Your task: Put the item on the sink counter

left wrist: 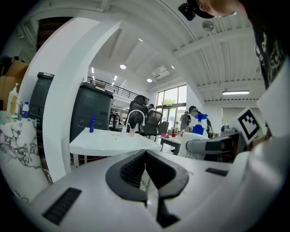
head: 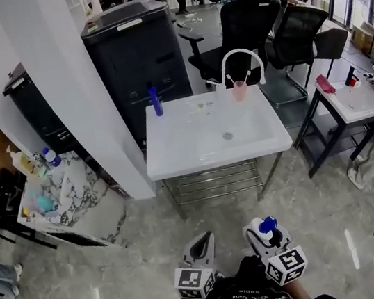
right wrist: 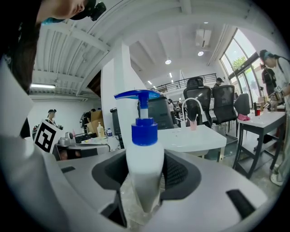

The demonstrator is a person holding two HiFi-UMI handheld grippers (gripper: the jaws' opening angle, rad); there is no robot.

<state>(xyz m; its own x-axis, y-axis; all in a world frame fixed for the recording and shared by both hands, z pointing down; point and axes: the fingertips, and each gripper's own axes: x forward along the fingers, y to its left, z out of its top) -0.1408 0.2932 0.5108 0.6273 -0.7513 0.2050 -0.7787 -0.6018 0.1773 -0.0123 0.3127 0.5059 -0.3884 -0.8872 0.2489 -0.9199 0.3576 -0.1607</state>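
Observation:
A white pump bottle [right wrist: 144, 167] with a blue cap and spout stands upright between the jaws of my right gripper [right wrist: 145, 174], which is shut on it. In the head view the same pump bottle [head: 265, 228] shows in my right gripper [head: 264, 233] low in the frame, well short of the white sink counter [head: 174, 156]. My left gripper [head: 200, 246] hangs beside it, shut and with nothing in it; the left gripper view shows the jaws of the left gripper [left wrist: 146, 168] meeting. The sink counter [left wrist: 104, 140] lies ahead, with a white faucet [head: 240, 59].
On the counter stand a blue bottle [head: 155, 101] and a pink cup [head: 239, 90]. A white pillar [head: 69, 93] and a marble-topped table [head: 75, 198] with bottles lie to the left. A dark bin [head: 132, 48], office chairs [head: 252, 26] and a second small table [head: 352, 105] surround the sink.

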